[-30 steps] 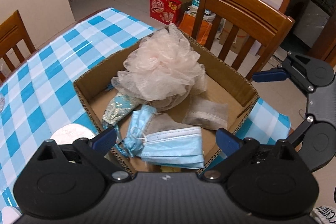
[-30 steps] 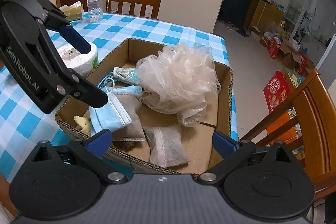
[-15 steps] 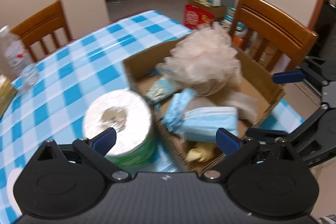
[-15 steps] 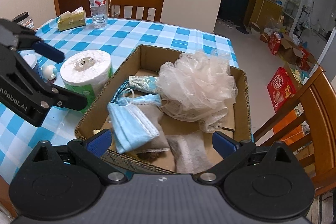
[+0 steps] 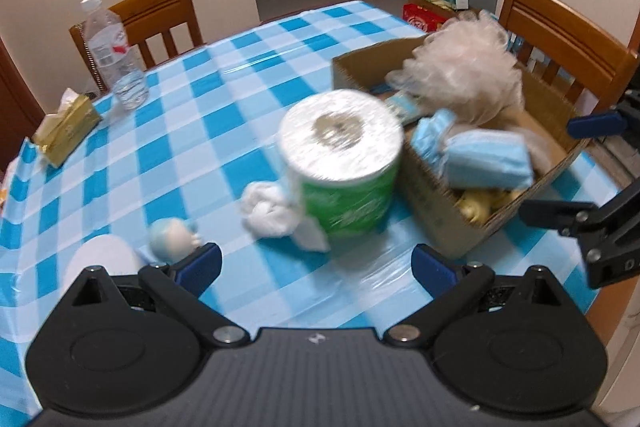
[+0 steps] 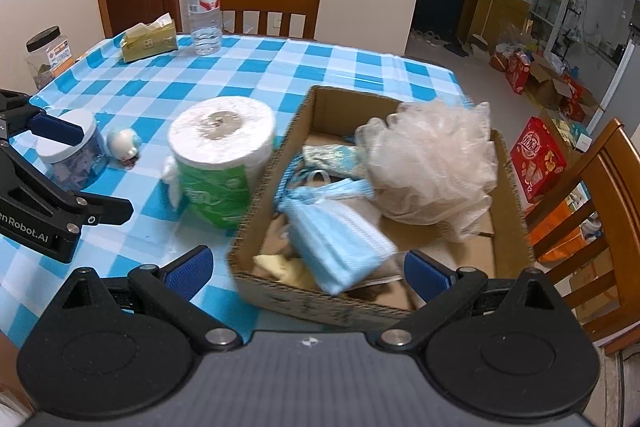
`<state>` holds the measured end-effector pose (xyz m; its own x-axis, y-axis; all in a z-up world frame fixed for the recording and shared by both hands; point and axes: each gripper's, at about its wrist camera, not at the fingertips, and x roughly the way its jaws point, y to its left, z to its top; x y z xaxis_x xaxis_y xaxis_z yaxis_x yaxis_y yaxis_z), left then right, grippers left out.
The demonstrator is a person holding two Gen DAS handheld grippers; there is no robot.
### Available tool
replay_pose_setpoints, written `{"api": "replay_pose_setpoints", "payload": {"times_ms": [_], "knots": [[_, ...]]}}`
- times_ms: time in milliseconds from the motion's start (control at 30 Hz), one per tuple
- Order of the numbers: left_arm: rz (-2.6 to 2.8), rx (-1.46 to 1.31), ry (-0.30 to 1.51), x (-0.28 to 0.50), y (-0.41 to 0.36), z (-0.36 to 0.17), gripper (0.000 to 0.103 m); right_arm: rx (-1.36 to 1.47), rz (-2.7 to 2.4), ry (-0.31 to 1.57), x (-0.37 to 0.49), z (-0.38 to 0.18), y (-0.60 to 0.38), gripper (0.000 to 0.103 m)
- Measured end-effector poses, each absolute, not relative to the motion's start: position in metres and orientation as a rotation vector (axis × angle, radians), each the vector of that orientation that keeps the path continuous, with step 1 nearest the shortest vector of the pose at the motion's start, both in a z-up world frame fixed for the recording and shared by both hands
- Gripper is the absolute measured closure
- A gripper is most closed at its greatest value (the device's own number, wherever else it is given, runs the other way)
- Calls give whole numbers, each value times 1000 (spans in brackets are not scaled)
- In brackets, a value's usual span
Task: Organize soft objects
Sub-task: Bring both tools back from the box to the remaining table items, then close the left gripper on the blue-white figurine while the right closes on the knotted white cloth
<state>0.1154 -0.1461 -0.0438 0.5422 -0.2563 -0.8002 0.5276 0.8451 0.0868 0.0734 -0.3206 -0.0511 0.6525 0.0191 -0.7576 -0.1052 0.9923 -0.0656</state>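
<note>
Step in hand: judged to be picking the next soft item still outside the cardboard box point(image 6: 512, 187), most likely the toilet paper roll point(image 5: 341, 163).
Left tool point(image 5: 316, 263): fingers spread wide, nothing between them, aimed low over the desk point(image 5: 192, 131) toward the roll.
Right tool point(image 6: 308, 269): likewise wide apart and empty, held over the box's near wall.
Where the soft things are: roll upright on the desk, just beside the box's left wall; a crumpled white wad point(image 5: 268, 211) touching its base; bath pouf point(image 6: 432, 163), blue face masks point(image 6: 336, 235) and grey pouches already inside the box, which sits at the desk's right edge.
Doing it well: approach level with the roll's green wrapper, take it across the middle, squeeze lightly since it will give, and lift clear of the box wall before setting it in the bare corner beside the pouf.
Only the left view shows: the wad plainly, and a small white-and-blue toy point(image 5: 172, 239) close to the left finger.
Only the right view shows: a white-lidded jar point(image 6: 74, 151) behind the left tool, and the box's floor.
</note>
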Motion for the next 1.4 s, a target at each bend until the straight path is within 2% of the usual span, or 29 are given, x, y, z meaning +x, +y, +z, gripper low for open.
{"api": "replay_pose_setpoints", "payload": {"times_ms": [433, 800, 1067, 1300, 1400], "knots": [[-553, 353, 877, 122, -67, -49, 3, -124, 25, 893, 74, -53, -231, 0], [-604, 388, 871, 138, -42, -48, 3, -115, 115, 928, 83, -65, -201, 0], [-584, 467, 899, 171, -42, -44, 3, -209, 276, 947, 102, -80, -186, 0], [-644, 627, 917, 208, -50, -48, 3, -402, 402, 902, 120, -63, -174, 0], [-702, 700, 930, 223, -55, -53, 10, -489, 459, 876, 131, -52, -171, 0]]}}
